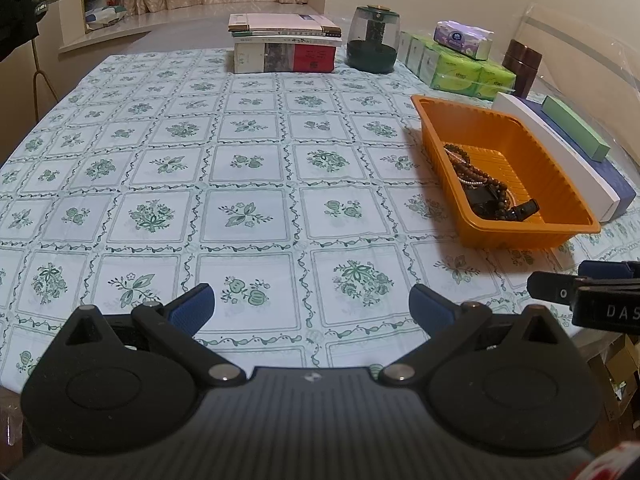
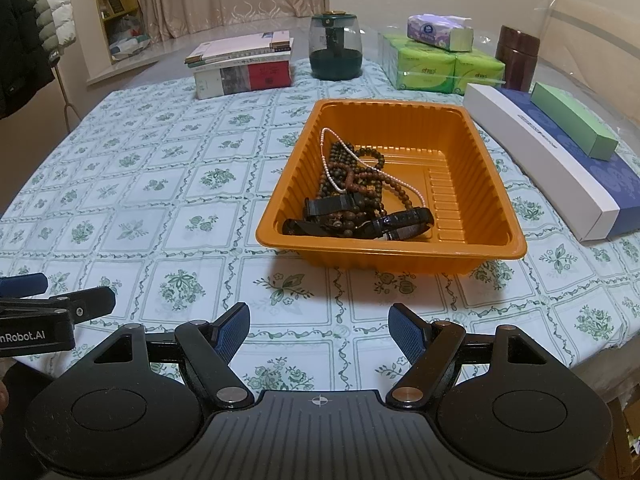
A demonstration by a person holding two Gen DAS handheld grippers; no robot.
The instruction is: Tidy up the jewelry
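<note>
Right gripper (image 1: 600,292): cut by the left wrist view's right edge, lettering truncated. Left gripper (image 2: 52,300): cut by the right wrist view's left edge, label clipped. Jewelry (image 1: 484,184): near part hidden behind the orange tray (image 1: 516,236) wall; strands tangled, count unclear, dark straps possibly watches. Book stack (image 2: 244,68): titles illegible.

Both wrist views look forward and downward over the worktop (image 1: 248,184) from its near edge. The right view faces the tray (image 2: 400,256) closely; the left sees that tray (image 1: 520,236) off right.
</note>
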